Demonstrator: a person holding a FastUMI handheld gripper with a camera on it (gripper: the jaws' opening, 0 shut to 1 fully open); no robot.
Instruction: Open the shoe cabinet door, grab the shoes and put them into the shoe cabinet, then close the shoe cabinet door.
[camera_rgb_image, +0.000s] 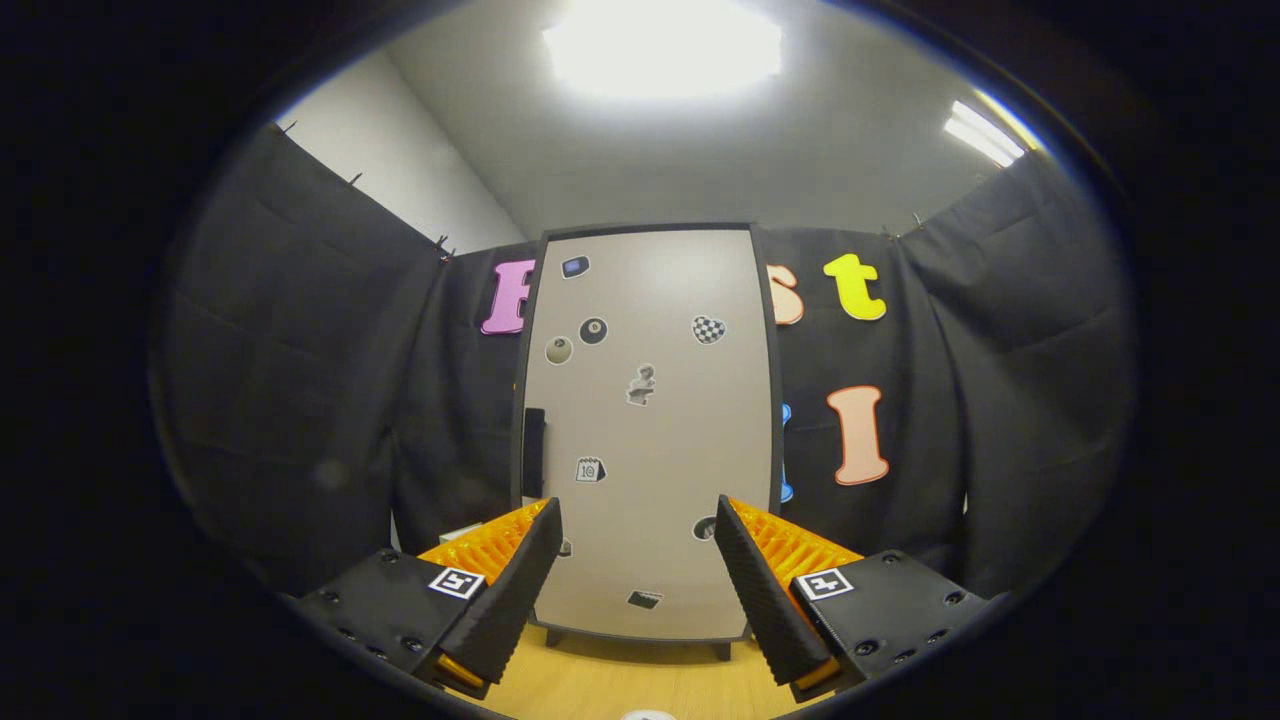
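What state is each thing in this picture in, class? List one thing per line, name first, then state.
shoe cabinet door: shut, flush in its dark frame, stickers on its front.
door handle: on the door's left edge, untouched.
gripper: open, fingers spread wide, empty, short of the door.
ceiling light: on, glaring.

Shoe cabinet upright, door shut, stickers on front.
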